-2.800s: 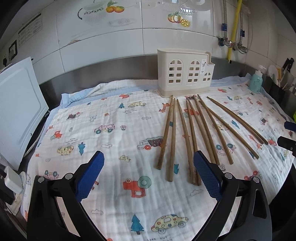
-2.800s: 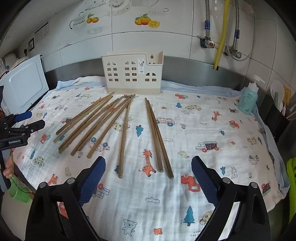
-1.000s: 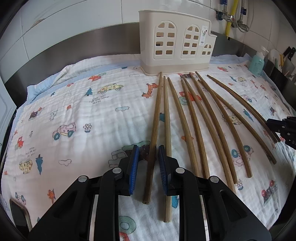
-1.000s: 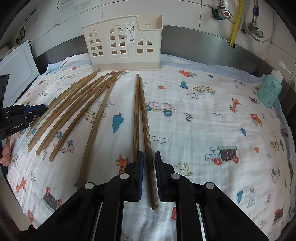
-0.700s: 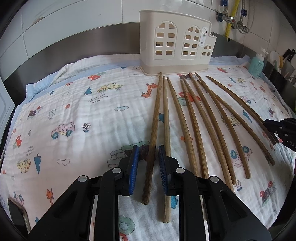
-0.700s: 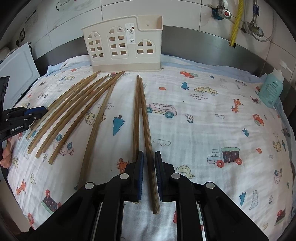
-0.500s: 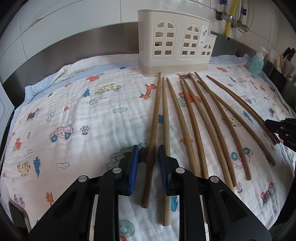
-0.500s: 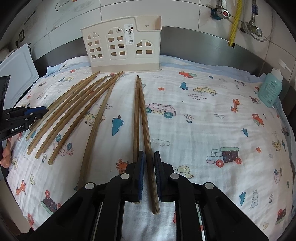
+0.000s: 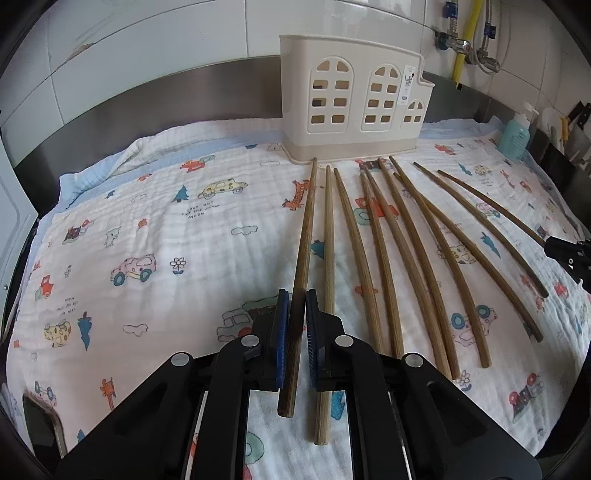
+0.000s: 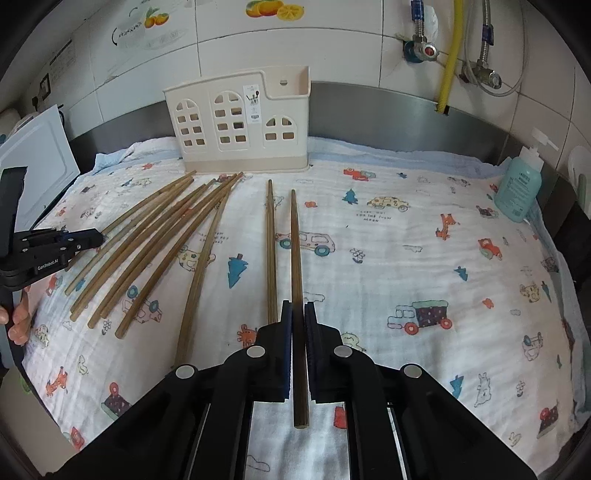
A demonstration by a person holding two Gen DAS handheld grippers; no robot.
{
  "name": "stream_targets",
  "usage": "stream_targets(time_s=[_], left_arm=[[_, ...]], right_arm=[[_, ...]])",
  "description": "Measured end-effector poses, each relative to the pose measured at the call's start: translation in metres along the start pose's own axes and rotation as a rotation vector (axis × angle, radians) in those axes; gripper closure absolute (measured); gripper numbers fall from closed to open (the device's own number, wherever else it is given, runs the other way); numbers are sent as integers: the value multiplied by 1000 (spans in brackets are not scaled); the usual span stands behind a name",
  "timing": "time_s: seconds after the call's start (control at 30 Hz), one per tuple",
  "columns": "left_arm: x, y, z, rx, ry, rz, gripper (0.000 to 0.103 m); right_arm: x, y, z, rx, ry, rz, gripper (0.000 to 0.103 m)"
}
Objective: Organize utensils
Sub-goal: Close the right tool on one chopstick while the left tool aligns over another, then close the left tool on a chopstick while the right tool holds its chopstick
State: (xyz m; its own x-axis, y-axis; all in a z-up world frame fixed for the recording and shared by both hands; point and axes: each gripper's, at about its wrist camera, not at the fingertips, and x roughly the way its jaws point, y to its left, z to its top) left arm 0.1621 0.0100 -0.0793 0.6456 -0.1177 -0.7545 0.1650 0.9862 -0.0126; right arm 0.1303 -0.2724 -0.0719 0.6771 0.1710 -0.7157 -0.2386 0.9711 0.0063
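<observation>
left gripper [image 9: 294,325]: pads closed on leftmost chopstick [image 9: 303,243], just clamped
right gripper [image 10: 297,332]: closed on rightmost chopstick [image 10: 296,266], near end lifted
long axes: both point at holder [image 10: 240,125], straight ahead
cloth [image 10: 424,258]: remaining sticks between the hands

A home kitchen — white wall tiles [image 10: 332,48] with fruit stickers [image 10: 275,10], a steel splashback [image 10: 388,107] along the counter's back edge, plumbing valves and a yellow gas hose [image 10: 450,55], a soap bottle [image 10: 519,188] at the right edge.
</observation>
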Motion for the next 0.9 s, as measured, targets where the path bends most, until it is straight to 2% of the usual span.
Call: stream_targets(time_s=[0.33, 0.43, 0.73, 0.83, 0.9], left_arm=[[-57, 0, 9, -18, -137, -51, 96], [-65, -3, 9, 10, -157, -36, 96], [-29, 8, -8, -7, -32, -51, 92], [-18, 10, -12, -17, -4, -44, 83], [-13, 11, -14, -17, 4, -38, 83]], right_arm=[[-59, 8, 28, -9, -156, 8, 96], [-73, 13, 37, -20, -197, 12, 96], [-87, 18, 47, -28, -226, 24, 96], [-86, 18, 48, -28, -228, 24, 96], [-85, 18, 48, -30, -229, 24, 96]])
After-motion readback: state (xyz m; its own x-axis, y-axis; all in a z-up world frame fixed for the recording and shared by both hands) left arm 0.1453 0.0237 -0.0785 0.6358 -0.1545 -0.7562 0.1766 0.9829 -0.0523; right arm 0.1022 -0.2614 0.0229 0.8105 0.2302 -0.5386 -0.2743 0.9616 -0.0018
